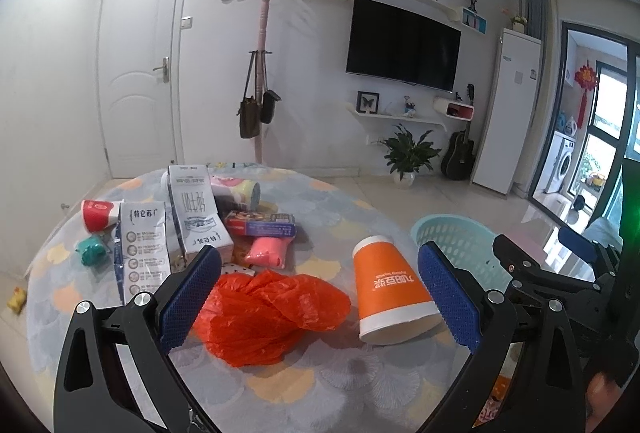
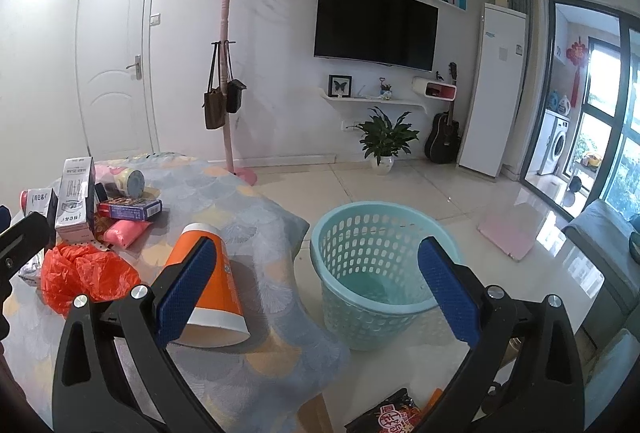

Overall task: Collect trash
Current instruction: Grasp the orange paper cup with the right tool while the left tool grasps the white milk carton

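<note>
Living room, table under a grey scallop-print cloth. My left claw spread wide over a crumpled red plastic bag; orange paper cup on its side beside it. My right claw spread, empty, facing the perforated turquoise plastic basket on the floor.

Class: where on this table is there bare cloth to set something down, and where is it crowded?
Bare cloth lies in front of the red bag and orange cup, and beyond the cup toward the far edge of the table. The far left is crowded: cartons, a flat box, a pink bundle.
</note>
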`<state>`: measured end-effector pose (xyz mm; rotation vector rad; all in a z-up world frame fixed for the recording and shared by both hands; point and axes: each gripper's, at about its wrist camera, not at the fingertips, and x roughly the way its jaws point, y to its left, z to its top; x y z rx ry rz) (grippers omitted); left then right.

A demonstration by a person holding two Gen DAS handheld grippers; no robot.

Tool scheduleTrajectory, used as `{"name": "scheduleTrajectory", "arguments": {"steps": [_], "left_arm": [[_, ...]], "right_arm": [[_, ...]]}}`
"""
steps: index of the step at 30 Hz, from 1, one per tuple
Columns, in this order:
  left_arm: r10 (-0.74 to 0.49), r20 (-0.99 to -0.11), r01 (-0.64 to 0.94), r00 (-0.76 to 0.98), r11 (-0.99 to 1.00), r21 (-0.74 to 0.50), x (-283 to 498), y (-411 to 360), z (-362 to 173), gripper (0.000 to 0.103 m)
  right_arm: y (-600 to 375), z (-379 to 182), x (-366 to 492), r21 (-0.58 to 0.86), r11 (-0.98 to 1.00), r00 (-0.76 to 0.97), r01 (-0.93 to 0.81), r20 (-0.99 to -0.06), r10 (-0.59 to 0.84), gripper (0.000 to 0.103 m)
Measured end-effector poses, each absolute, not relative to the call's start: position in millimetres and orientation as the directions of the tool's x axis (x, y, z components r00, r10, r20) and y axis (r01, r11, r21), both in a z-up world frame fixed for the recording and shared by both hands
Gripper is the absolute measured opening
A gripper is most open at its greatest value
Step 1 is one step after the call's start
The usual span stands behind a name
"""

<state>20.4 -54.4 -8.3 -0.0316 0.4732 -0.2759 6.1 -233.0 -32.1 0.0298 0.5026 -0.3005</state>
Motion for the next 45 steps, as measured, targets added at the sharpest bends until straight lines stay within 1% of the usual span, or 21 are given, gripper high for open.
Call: {"name": "scheduleTrajectory", "arguments": {"steps": [15,21,25,27,28,30,31,32,34,36,38,41,43,44,45], "left_arm": [[-0.278,-0.454,0.267,0.847,0.959,-0.089,20,-56,-14,0.096],[-0.242,-0.48,0.221,0.843,0.97,-0.101,20,-40,-25,0.096],[-0.196,-0.502,0.155,0.842,0.98,-0.122,31,-12,-29,0.096],[-0.172,-0.505,0.112,0.846,0.983,-0.147,43,9,-23,0.096],[-0.174,-0.509,0.108,0.843,0.982,-0.157,49,17,-20,0.095],[-0.155,-0.51,0.074,0.846,0.982,-0.175,62,36,-12,0.095],[-0.145,-0.512,0.06,0.847,0.982,-0.18,67,44,-10,0.095],[-0.132,-0.524,0.042,0.841,0.983,-0.18,74,52,-9,0.095],[-0.101,-0.59,-0.002,0.801,0.985,-0.17,89,67,-15,0.095],[-0.107,-0.638,-0.019,0.762,0.982,-0.188,103,78,-28,0.095],[-0.099,-0.676,-0.03,0.731,0.984,-0.176,118,81,-45,0.094],[-0.085,-0.71,-0.037,0.699,0.987,-0.155,133,76,-66,0.091],[-0.079,-0.731,-0.049,0.678,0.987,-0.153,141,75,-77,0.088],[-0.073,-0.743,-0.06,0.666,0.987,-0.151,144,75,-82,0.086],[-0.073,-0.751,-0.065,0.657,0.986,-0.154,146,76,-86,0.081]], "right_arm": [[-238,-31,4,-0.031,0.959,0.837,0.281,-0.481,-0.261,0.096],[-237,-35,5,-0.015,0.966,0.839,0.256,-0.494,-0.23,0.095],[-232,-39,9,0.01,0.978,0.844,0.211,-0.507,-0.177,0.089],[-229,-40,11,0.016,0.981,0.845,0.192,-0.511,-0.157,0.079],[-227,-41,13,0.013,0.983,0.844,0.184,-0.515,-0.151,0.078],[-224,-42,18,0.008,0.985,0.839,0.175,-0.524,-0.145,0.068],[-224,-43,21,0.011,0.986,0.837,0.167,-0.531,-0.135,0.067],[-224,-44,23,0.019,0.987,0.835,0.16,-0.536,-0.125,0.067],[-224,-47,27,0.043,0.989,0.83,0.138,-0.551,-0.092,0.067],[-221,-54,34,0.052,0.992,0.818,0.113,-0.572,-0.063,0.067],[-220,-61,40,0.066,0.993,0.805,0.096,-0.591,-0.038,0.067],[-222,-70,52,0.137,0.989,0.782,0.052,-0.622,0.045,0.067],[-219,-74,62,0.158,0.987,0.764,0.023,-0.64,0.085,0.067],[-217,-76,66,0.168,0.986,0.755,0.012,-0.648,0.102,0.067],[-216,-79,72,0.179,0.984,0.742,0.001,-0.659,0.119,0.068]]}}
